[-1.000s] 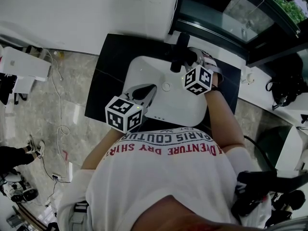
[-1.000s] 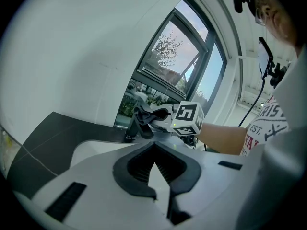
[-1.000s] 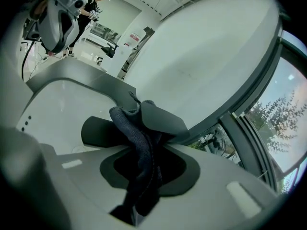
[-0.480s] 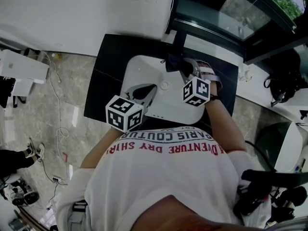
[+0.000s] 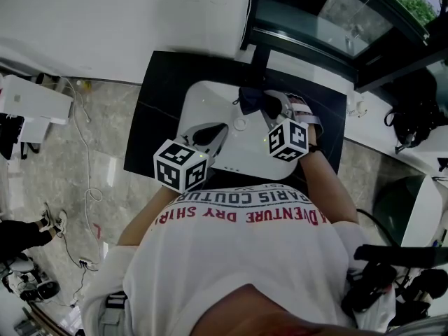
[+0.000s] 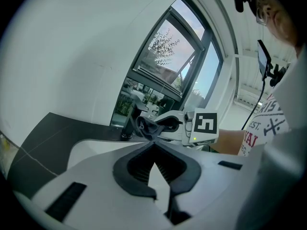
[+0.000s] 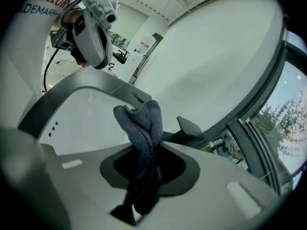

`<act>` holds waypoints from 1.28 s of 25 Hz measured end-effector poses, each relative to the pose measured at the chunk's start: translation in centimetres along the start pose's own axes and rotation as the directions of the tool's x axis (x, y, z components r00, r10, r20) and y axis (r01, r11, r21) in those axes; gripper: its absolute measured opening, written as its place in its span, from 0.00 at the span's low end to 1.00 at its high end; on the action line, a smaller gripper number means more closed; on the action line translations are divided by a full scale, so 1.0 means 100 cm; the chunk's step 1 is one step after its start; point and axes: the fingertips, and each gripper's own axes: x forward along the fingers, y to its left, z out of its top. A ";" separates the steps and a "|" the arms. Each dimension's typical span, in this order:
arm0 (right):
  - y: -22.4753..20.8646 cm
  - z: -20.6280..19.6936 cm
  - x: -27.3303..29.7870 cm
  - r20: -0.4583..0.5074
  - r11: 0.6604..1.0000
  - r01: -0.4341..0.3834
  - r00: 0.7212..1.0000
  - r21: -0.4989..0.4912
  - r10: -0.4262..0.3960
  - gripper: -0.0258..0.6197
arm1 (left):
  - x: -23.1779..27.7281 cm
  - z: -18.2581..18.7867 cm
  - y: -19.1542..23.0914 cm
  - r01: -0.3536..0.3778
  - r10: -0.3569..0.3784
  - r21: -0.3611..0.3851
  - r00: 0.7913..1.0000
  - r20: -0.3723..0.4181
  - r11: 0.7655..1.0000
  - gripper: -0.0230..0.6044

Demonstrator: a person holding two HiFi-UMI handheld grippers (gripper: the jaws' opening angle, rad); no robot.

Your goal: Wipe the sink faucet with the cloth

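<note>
Cloth point(image 7: 144, 128), dark grey and bunched, is pinched in your right tool point(image 5: 269, 109). Its jaws are clamped on the lower folds, and the rest stands up past the tips in a thick loop. From your head view, that tool reaches over the far side of the white sink point(image 5: 203, 100) and carries the cloth right up by the dark faucet point(image 6: 129, 125) at the back edge of the basin. In the left gripper view the cloth sits just beside the faucet's upright post, on its right. The two look to be touching, though none of the views settles it. In the right gripper view a flat dark part of the faucet shows just past the cloth.

Your left tool point(image 6: 154, 145) has its jaws brought together at the tips, with nothing between them. It hangs over the near left part of the sink, well apart from the faucet, and points across the basin toward the right tool. Both tools' marker cubes face up at your head camera.

The sink is set into a black bench point(image 5: 157, 110), which stands against a white wall with a window point(image 6: 163, 66) behind the faucet.
</note>
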 end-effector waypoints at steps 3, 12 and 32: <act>-0.009 -0.001 0.000 0.007 1.000 0.020 1.000 0.019 -0.020 0.16 | -0.002 0.000 0.003 -0.005 0.005 -0.001 1.000 0.001 1.000 0.04; -0.043 -0.019 0.029 -0.050 0.999 0.032 0.998 0.030 -0.030 0.16 | -0.002 -0.004 0.008 -0.018 0.018 -0.011 1.000 -0.004 1.000 0.04; -0.078 -0.008 0.029 0.004 0.985 0.112 0.993 0.133 -0.114 0.16 | 0.001 0.002 0.008 -0.026 0.026 -0.016 1.000 0.014 1.000 0.04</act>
